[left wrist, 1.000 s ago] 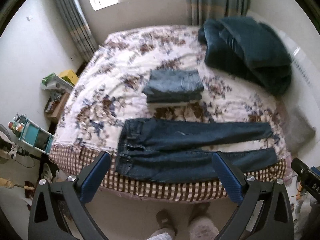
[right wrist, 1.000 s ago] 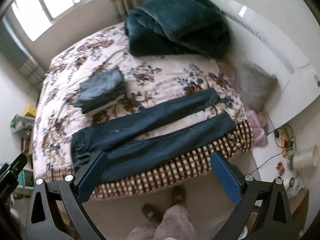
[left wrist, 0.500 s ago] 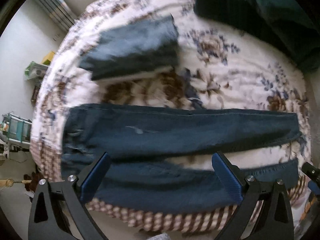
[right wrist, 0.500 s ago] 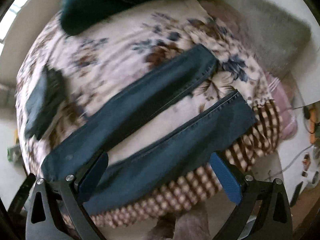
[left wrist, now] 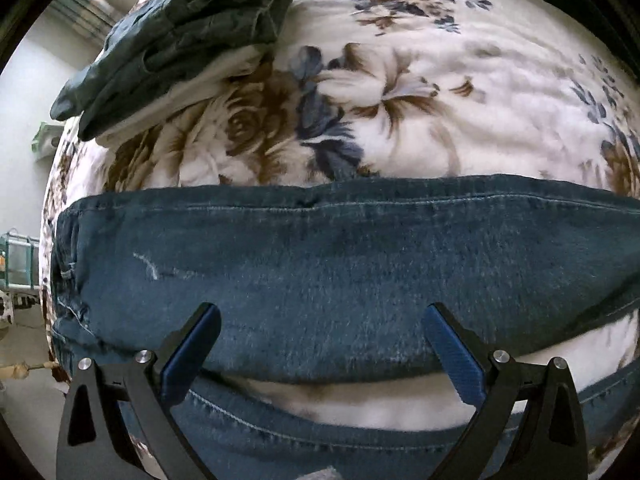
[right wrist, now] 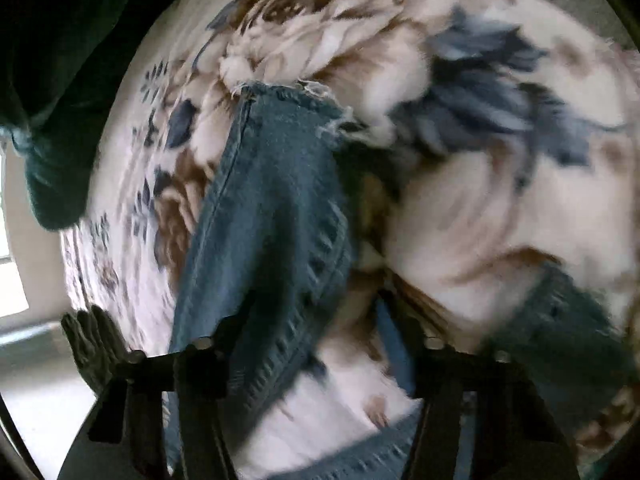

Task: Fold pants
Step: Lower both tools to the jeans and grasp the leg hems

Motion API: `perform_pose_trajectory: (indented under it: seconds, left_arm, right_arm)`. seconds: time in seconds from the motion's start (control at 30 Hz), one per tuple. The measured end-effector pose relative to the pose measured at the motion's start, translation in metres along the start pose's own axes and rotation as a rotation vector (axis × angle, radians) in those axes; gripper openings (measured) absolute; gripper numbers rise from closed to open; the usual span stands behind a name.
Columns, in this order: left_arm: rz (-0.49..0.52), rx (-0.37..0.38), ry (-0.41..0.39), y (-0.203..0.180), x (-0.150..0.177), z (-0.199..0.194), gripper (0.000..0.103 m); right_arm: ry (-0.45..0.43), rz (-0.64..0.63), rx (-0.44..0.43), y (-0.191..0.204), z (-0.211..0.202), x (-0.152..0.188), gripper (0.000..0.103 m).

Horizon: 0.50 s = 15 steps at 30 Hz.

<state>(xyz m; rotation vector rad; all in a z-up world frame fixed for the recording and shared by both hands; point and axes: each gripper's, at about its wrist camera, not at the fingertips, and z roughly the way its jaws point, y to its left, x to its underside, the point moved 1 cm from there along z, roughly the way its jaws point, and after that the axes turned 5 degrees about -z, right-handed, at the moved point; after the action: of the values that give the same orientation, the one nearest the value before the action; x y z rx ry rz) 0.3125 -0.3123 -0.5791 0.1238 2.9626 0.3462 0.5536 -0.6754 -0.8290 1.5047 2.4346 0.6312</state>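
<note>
Pants (left wrist: 340, 272) lie flat on the bed, on a fluffy blanket (left wrist: 440, 92) with brown and blue flowers. They are dark blue jeans. The left gripper (left wrist: 320, 344) points down at them, very close, and its two blue pads stand wide apart with nothing pinched between them. One pant leg stretches sideways right in front of this gripper, and a strip of white blanket shows just below it, between the two legs. The other leg runs under the gripper's arms. Up past the gripper, to its left, sits a pile of folded clothes (left wrist: 176, 40), well apart from the pants.

The right gripper (right wrist: 320, 344) is down at the ragged leg end (right wrist: 276, 184) (the hem has little white threads sticking out). Everything here looks smeared, so the pads are hard to make out. Its jaws are closing, and the edge of the leg end lies between them, but I cannot tell if the pads are pressing on it. The second leg end (right wrist: 560, 336) lies to the right of this gripper. A dark green quilt (right wrist: 56, 120) is bunched up far off to its left.
</note>
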Motion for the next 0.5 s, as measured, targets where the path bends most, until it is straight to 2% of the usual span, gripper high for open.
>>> perform_pose_trajectory:
  seconds: [0.03,0.13,0.23,0.3,0.33,0.4,0.43,0.47,0.5]
  left_arm:
    - [0.003,-0.004,-0.001,-0.001,-0.001,0.0,0.103]
    - [-0.008,-0.003,0.002,0.006,-0.001,-0.004,0.103]
    - [-0.009,-0.003,-0.014,0.013,-0.005,-0.011,0.103]
    - [0.011,-0.012,-0.03,0.014,-0.003,-0.015,0.103]
    - [0.021,-0.017,-0.033,0.015,-0.004,-0.014,0.103]
    - [0.037,-0.024,-0.029,0.014,-0.003,-0.013,0.103]
    - [0.044,-0.02,-0.023,0.014,-0.002,-0.013,0.103]
    - [0.048,-0.013,-0.024,0.015,-0.001,-0.015,0.103]
    - [0.051,-0.009,-0.031,0.016,0.0,-0.018,0.103]
  right_arm:
    - [-0.027,-0.005,0.026,0.002,0.003,-0.002,0.012]
    - [-0.079,-0.019,0.046,0.011,-0.004,0.003,0.007]
    - [-0.138,-0.056,0.055,0.027,-0.04,0.014,0.006]
    - [-0.146,-0.09,0.104,0.029,-0.05,0.02,0.006]
    - [-0.124,-0.102,0.124,0.029,-0.049,0.021,0.006]
    - [0.025,-0.173,0.219,0.023,-0.018,0.02,0.011]
    - [0.134,-0.18,0.235,0.017,0.001,0.019,0.02]
    - [0.171,-0.162,0.204,0.013,0.002,0.02,0.02]
    - [0.16,-0.153,0.163,0.011,-0.008,0.022,0.022]
